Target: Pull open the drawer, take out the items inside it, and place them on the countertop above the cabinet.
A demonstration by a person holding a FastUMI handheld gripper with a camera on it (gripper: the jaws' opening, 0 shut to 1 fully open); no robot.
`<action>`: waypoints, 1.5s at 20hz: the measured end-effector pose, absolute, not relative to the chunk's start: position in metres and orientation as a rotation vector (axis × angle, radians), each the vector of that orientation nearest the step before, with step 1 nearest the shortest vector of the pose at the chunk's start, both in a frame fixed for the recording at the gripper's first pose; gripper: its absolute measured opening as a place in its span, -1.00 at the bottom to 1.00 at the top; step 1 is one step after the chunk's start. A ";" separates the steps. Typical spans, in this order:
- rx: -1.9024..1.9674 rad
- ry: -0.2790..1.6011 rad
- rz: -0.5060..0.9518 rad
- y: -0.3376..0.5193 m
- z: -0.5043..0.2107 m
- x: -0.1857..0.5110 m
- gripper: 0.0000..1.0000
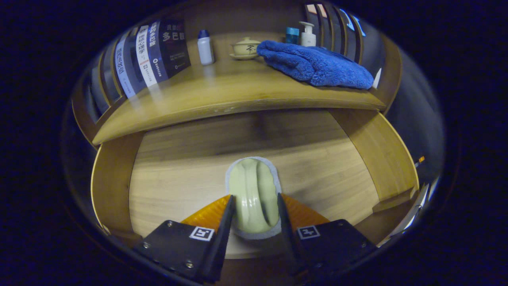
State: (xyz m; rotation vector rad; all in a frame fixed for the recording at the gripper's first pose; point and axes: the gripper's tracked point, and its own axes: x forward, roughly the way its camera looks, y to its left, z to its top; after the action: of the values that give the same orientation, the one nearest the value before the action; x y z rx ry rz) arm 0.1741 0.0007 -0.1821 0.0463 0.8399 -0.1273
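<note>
The wooden drawer (115,178) stands pulled open below the countertop (222,95). A pale green ceramic piece with a grey rim (253,194), seemingly a cup seen from its underside, sits between my fingers over the drawer's floor. My gripper (254,200) is shut on it, one finger pressing on each side. On the countertop above lies a folded blue towel (317,63), with a small tea cup with lid (246,47) on a saucer beside it.
A row of books (151,55) leans at the left of the countertop, next to a white bottle with a blue cap (205,47). A pump bottle (308,35) and a blue jar (292,35) stand behind the towel. Drawer side walls (377,147) flank the fingers.
</note>
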 end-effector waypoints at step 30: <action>-0.216 0.658 -0.251 0.019 -0.028 0.211 -0.76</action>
State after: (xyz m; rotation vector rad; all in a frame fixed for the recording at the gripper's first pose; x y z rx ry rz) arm 0.2108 0.0187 -0.0278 -0.2156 0.6580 -0.2511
